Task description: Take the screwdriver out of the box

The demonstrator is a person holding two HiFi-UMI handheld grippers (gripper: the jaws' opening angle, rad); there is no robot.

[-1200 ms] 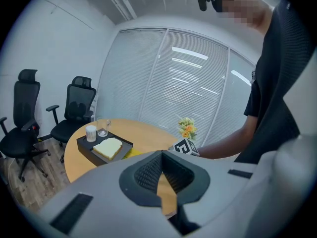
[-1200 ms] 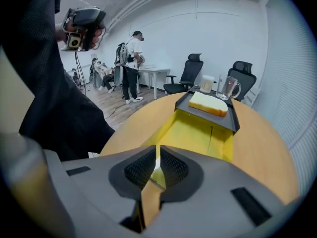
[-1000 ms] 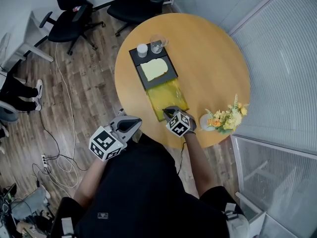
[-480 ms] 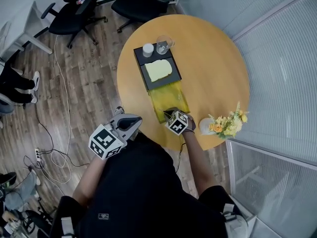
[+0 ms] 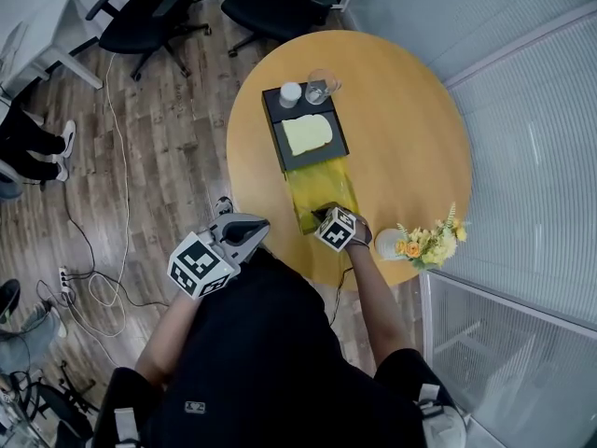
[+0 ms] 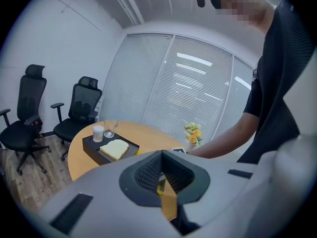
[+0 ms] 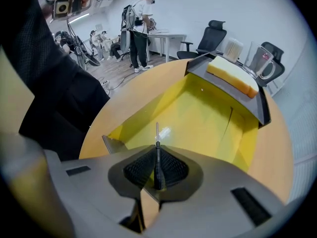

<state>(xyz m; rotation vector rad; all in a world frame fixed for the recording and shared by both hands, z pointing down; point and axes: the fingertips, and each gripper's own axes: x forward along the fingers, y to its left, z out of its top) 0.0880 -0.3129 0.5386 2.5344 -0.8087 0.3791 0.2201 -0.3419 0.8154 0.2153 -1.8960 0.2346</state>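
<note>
The right hand-held gripper (image 7: 157,168) is clamped on the screwdriver (image 7: 157,150), whose tip points over the near end of the yellow box (image 7: 246,142) on the counter (image 5: 401,110). The left hand-held gripper (image 6: 162,176), jaws together and empty, hangs left of the box, off the counter.

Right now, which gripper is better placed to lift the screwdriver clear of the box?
Right: the right gripper grips the screwdriver over the yellow box. The left gripper hangs beside the table, empty.

Table (image 5: 401,110) count: one yellow box (image 5: 322,189), one black tray (image 5: 280,144), one pale slab (image 5: 308,133), one white cup (image 5: 290,93), one glass (image 5: 319,87), one flower vase (image 5: 424,245), one screwdriver (image 7: 157,155). Office chairs (image 5: 140,12), 11 o'clock: two.
</note>
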